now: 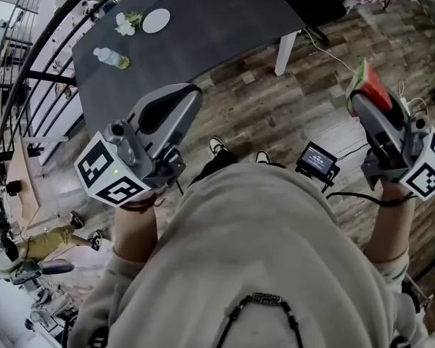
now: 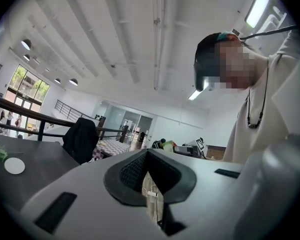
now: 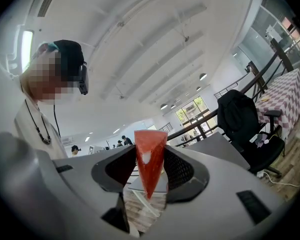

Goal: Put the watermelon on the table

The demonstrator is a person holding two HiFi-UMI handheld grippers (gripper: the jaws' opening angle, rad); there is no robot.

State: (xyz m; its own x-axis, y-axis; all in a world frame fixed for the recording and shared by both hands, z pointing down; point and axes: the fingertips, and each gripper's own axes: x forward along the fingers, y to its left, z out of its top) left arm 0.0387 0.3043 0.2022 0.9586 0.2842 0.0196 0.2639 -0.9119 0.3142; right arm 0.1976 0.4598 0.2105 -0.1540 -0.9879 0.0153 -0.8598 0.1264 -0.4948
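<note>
A red watermelon wedge point(image 3: 150, 159) with a green rind point(image 1: 360, 77) sits clamped between the jaws of my right gripper point(image 1: 367, 100), held up over the wooden floor at the right of the head view. In the right gripper view my right gripper point(image 3: 151, 169) points the wedge upward. My left gripper point(image 1: 175, 101) is at the left, near the front edge of the dark grey table point(image 1: 203, 35). Its jaws are closed together with nothing between them; in the left gripper view my left gripper point(image 2: 149, 179) points up toward the ceiling.
On the table's far end lie a white plate point(image 1: 156, 20), a white flower point(image 1: 125, 24) and a plastic bottle point(image 1: 110, 57). A black railing point(image 1: 36, 64) runs along the left. A small screen device point(image 1: 317, 160) and cables lie on the floor.
</note>
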